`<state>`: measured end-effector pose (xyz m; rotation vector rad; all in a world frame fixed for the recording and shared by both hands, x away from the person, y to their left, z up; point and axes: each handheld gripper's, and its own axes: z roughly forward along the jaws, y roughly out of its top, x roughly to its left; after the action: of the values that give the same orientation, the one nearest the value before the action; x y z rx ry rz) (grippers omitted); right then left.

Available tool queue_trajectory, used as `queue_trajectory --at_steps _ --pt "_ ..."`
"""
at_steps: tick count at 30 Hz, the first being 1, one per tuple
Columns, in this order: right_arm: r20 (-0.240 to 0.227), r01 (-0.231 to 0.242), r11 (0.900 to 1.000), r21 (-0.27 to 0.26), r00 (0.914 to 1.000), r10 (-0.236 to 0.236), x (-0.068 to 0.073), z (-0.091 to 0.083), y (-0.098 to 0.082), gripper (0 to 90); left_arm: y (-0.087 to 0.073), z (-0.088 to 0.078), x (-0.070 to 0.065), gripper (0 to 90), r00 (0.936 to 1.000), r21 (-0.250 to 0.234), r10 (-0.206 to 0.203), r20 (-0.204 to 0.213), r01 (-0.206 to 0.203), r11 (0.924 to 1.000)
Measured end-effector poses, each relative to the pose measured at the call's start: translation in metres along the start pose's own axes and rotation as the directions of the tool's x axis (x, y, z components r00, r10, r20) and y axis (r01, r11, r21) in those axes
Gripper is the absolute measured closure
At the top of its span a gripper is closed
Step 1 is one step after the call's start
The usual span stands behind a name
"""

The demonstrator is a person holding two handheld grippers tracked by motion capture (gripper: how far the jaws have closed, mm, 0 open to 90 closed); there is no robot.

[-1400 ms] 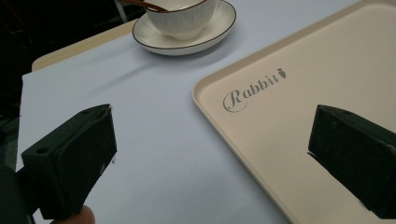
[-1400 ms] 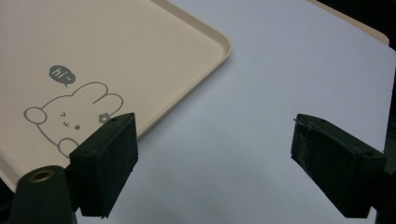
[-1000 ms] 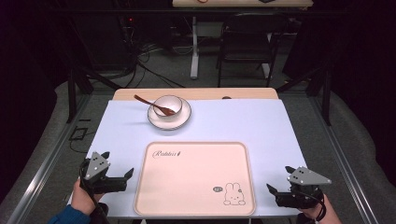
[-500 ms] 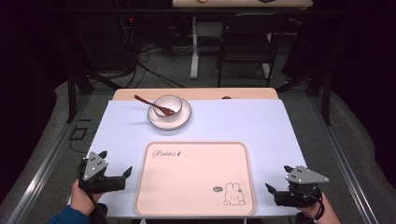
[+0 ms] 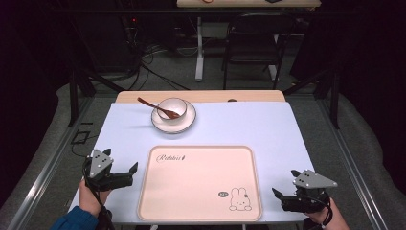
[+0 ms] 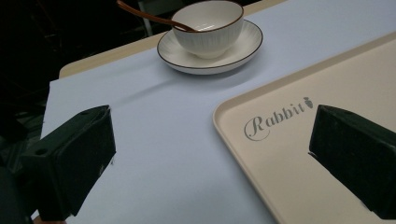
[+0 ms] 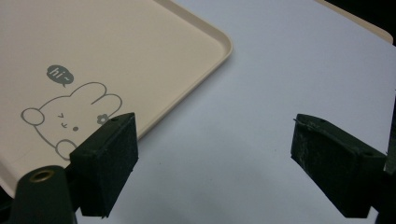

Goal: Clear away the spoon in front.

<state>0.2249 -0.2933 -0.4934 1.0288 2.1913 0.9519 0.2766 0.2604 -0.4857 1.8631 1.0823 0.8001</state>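
1. The left gripper is black, with a grey three-cornered plate on top dotted with small dark screws.
2. The right gripper is built the same.
3. Its jaws are blocky black pads, one showing a brass-coloured rivet.
4. A blue sleeve covers the left forearm.

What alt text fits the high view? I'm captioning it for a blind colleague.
A person's left gripper and right gripper, both open and holding nothing, sit either side of a bare beige rabbit tray on a pale blue table mat. Beyond it, a white bowl with a wooden spoon stands on a saucer.
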Motion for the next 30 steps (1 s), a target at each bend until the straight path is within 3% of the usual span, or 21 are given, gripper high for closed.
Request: queue_trajectory --at_steps 15,25,30 --pt "0.003 0.001 1.000 0.000 1.0000 -0.001 0.000 -0.001 -0.002 14.2 0.016 0.028 0.005 0.4 0.9973 -0.003 -0.074 0.000 0.074 0.9973" --pt "0.006 -0.003 1.000 0.002 1.0000 0.003 0.000 -0.002 -0.002 14.2 0.026 0.050 0.009 0.4 0.9902 0.013 -0.134 0.037 0.134 0.9909" --pt "0.004 -0.005 1.000 0.002 1.0000 0.005 0.000 -0.002 -0.002 14.2 0.032 0.057 0.008 0.3 0.9903 0.007 -0.134 0.036 0.134 0.9910"
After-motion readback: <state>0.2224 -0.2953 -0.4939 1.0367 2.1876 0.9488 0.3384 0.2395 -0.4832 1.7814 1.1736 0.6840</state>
